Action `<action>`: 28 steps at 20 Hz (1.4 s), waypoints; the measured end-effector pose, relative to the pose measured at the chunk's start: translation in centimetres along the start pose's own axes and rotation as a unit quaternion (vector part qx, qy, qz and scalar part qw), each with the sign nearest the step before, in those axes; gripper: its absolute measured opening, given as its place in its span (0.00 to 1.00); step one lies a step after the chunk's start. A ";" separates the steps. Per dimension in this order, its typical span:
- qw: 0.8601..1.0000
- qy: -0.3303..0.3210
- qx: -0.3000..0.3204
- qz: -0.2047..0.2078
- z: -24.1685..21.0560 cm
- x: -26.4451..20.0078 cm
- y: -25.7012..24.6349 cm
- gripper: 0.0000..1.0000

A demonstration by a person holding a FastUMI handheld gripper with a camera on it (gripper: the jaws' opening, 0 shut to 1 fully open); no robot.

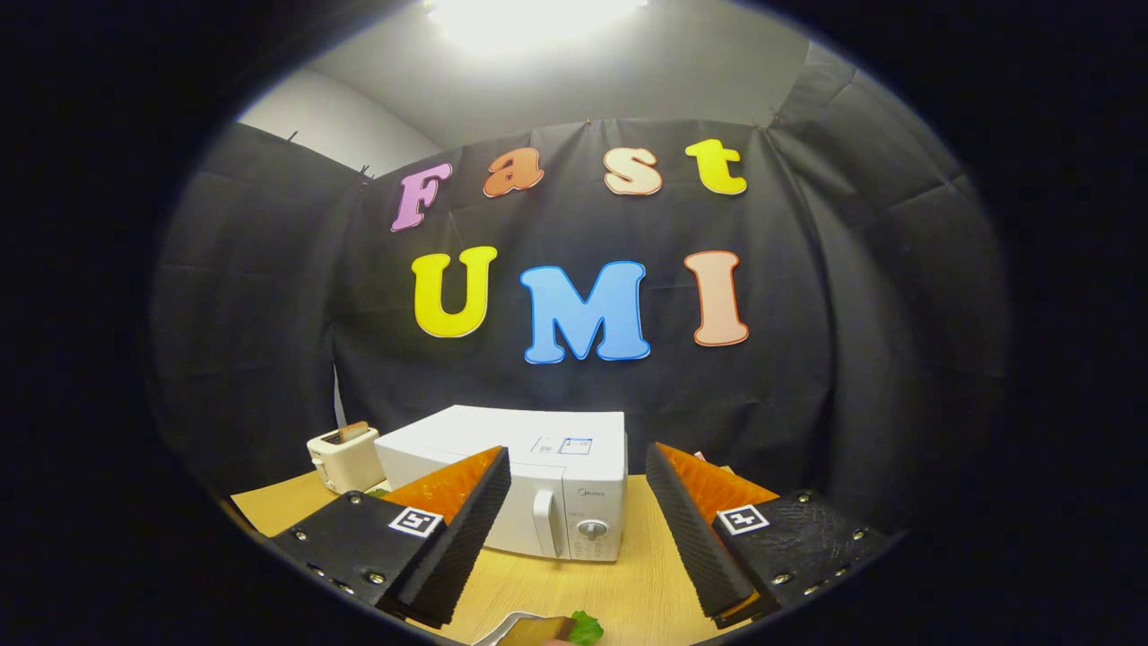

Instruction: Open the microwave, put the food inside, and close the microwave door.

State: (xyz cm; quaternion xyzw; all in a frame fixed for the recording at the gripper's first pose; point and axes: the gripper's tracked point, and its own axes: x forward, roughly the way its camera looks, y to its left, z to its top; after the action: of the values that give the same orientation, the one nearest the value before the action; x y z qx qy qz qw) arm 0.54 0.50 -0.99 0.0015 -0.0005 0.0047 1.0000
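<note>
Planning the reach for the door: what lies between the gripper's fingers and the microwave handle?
In the gripper view, bare wooden table lies between the open gripper and the handle of the shut microwave.

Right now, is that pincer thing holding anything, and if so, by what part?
Nothing is held. The gripper is open, its fingers apart with only air between them; the closed microwave stands beyond them on the table.

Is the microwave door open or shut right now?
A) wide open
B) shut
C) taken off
B: the microwave shows its door flat against the front with the handle in place, while the open gripper hangs in front of it, touching nothing.
</note>
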 end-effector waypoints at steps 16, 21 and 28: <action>0.999 0.025 -0.041 -0.014 -11.1 10.3 5.3 0.96; 0.994 0.105 -0.010 -0.026 -16.3 13.8 5.4 0.90; 0.990 0.135 0.011 -0.044 -18.6 17.2 4.6 0.60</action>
State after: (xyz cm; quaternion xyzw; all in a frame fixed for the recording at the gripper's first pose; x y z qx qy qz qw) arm 17.74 5.27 -19.60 0.0121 0.1351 -0.0394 0.9900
